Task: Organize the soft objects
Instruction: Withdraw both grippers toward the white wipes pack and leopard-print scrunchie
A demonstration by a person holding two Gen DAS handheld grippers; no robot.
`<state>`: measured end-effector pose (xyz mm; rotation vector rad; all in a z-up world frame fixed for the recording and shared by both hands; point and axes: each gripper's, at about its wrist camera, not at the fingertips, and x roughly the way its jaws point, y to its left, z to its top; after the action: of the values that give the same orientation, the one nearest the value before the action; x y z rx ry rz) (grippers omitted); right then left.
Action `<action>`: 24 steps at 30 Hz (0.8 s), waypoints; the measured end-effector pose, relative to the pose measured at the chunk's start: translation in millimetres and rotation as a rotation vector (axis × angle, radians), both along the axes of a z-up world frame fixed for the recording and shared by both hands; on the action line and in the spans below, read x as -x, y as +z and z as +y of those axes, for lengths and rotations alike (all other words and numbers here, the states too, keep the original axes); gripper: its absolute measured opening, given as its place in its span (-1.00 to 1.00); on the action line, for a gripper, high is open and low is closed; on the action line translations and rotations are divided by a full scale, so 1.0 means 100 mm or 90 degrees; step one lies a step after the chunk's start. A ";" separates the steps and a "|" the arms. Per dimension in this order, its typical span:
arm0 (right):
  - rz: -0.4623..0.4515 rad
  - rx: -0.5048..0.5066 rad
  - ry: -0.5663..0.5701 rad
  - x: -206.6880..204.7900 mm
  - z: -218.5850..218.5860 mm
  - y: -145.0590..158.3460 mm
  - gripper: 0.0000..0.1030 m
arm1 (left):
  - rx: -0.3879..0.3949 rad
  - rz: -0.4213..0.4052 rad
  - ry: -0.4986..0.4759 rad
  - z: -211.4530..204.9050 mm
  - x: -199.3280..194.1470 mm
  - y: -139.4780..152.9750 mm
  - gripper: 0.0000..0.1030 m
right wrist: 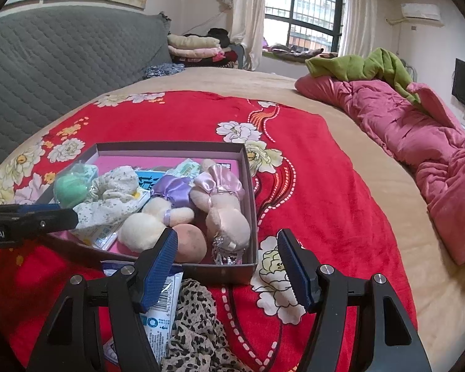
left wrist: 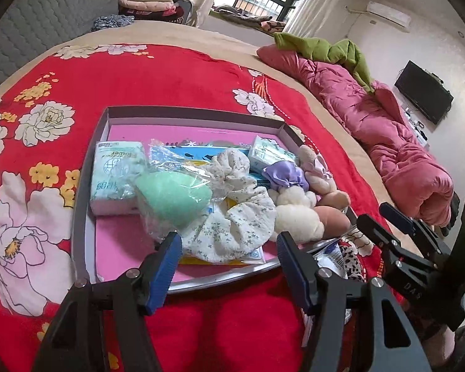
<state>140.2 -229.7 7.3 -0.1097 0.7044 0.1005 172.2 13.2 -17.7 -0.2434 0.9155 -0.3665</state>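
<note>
On the bed (right wrist: 341, 186) the box (right wrist: 250, 186) holds most soft things. A leopard-print cloth (right wrist: 198, 319) remains outside, against its near wall, directly below the right gripper (right wrist: 226, 259), released and empty. The left gripper (left wrist: 229, 262), also released, hovers over the box.

Soft daylight from the window (right wrist: 303, 9), slightly blown out; sharp centre, strong fisheye curvature, dark corners.
</note>
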 end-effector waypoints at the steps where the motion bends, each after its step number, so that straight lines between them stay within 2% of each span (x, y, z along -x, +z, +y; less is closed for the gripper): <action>1: 0.001 0.000 -0.001 -0.01 0.00 0.00 0.33 | -0.002 -0.002 0.000 0.00 0.00 0.00 0.23; 9: -0.010 0.004 0.005 -0.02 0.02 0.06 0.34 | -0.009 -0.023 -0.009 -0.03 0.05 0.09 0.23; 11: -0.010 0.007 0.007 0.00 0.02 0.06 0.41 | -0.018 -0.033 -0.008 -0.05 0.08 0.12 0.23; 15: -0.015 0.010 0.007 0.04 0.00 0.10 0.42 | -0.012 -0.045 -0.014 -0.07 0.15 0.18 0.23; 24: -0.021 0.014 0.008 0.20 -0.11 0.22 0.44 | -0.032 -0.091 -0.053 -0.32 0.49 0.29 0.23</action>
<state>120.6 -240.8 29.8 -0.1360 0.6716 0.1031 123.4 -18.8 11.8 -0.1310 0.7943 -0.4312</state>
